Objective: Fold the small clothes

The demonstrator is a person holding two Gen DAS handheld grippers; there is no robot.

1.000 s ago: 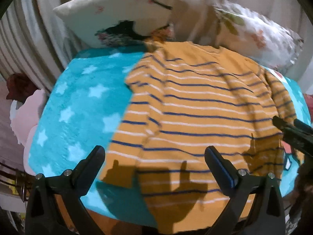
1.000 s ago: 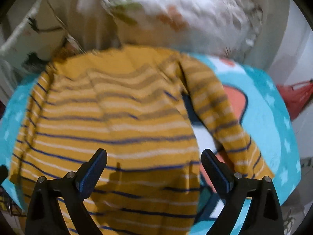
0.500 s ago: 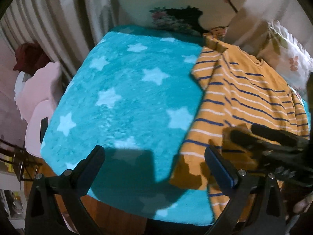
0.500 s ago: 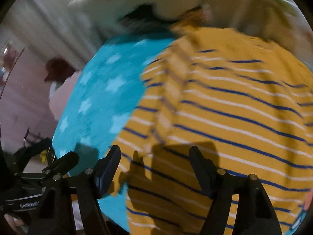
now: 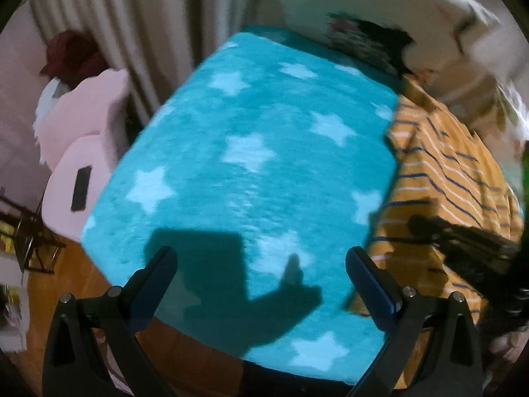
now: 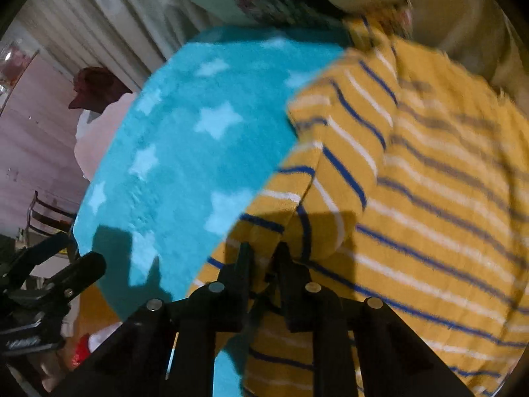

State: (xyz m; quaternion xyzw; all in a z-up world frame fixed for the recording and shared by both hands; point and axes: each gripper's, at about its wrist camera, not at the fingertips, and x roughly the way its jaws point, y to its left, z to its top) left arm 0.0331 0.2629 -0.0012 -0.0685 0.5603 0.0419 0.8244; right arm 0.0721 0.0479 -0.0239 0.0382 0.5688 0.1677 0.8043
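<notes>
Closing your right gripper (image 6: 263,258) on the striped yellow shirt's (image 6: 413,182) sleeve edge, cloth between its fingers | left gripper (image 5: 261,274) released, spread over the star-print teal blanket (image 5: 264,152) | shirt lies on blanket's right side

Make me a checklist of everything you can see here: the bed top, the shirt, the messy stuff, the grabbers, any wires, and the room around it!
Surface: teal star blanket, mostly bare on its left part.
Job's things: yellow striped shirt lying on the blanket's right side, not yet folded.
Clutter: nothing seen on the blanket.
Grippers: left gripper open over bare blanket, holding nothing; right gripper closing on the shirt's near edge, cloth between its fingers.
Cables: nothing seen.
Surroundings: curtains, pink chair, printed pillow, wooden floor.
</notes>
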